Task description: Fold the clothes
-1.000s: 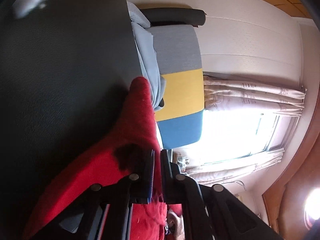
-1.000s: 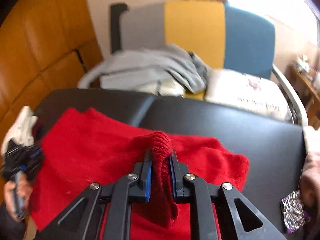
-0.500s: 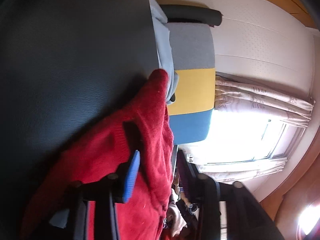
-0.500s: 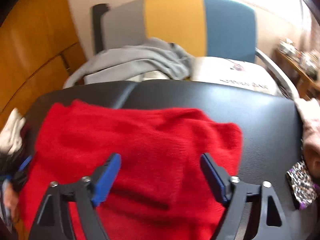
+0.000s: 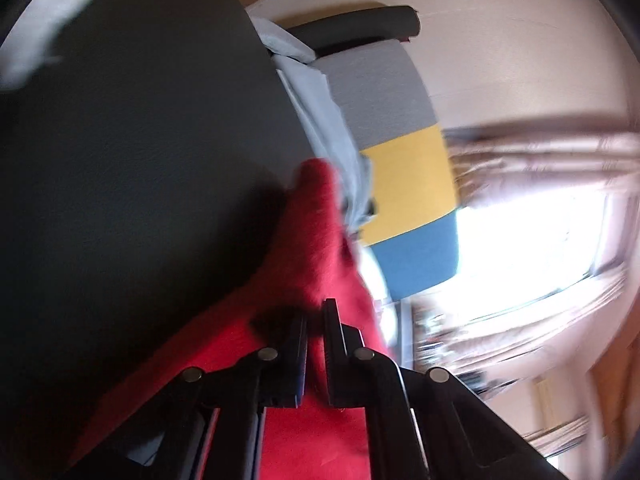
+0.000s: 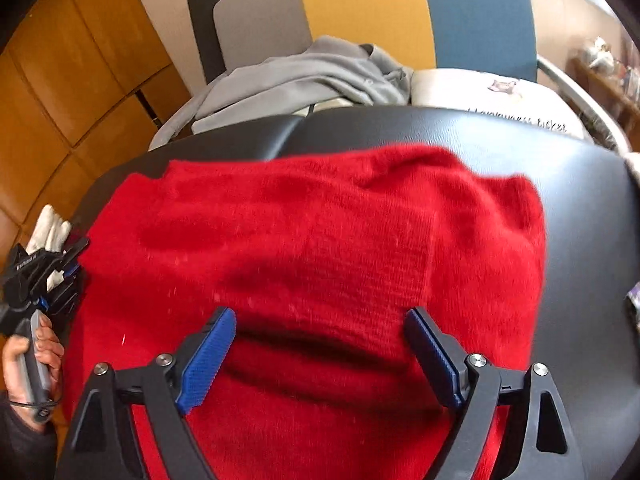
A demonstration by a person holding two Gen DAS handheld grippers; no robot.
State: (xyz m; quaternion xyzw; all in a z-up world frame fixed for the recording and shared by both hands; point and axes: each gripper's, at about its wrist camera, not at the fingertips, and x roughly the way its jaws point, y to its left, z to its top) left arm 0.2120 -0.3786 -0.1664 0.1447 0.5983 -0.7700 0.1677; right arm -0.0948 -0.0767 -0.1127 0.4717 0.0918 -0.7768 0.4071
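A red knit sweater (image 6: 320,240) lies spread on the black padded table (image 6: 580,220), with a fold running across its near part. My right gripper (image 6: 320,314) hangs just above that fold, pointing steeply down. Its jaws stand wide and are still opening; the blue pads (image 6: 208,356) touch nothing. At the sweater's left edge a hand holds my left gripper (image 6: 74,256). In the left wrist view my left gripper (image 5: 316,320) is shut, with the red sweater (image 5: 316,240) pinched between the jaws at the table (image 5: 140,160) edge.
Behind the table stands a chair (image 6: 360,8) with a grey, yellow and blue back. It holds a heap of grey clothing (image 6: 304,76) and a white cushion (image 6: 492,96). A white cloth (image 6: 48,228) lies at the table's left edge. A bright curtained window (image 5: 540,240) is beyond.
My right gripper let go of the bunched sweater fold, opened wide and sank toward the cloth. My left gripper opened, then shut again on the sweater's edge.
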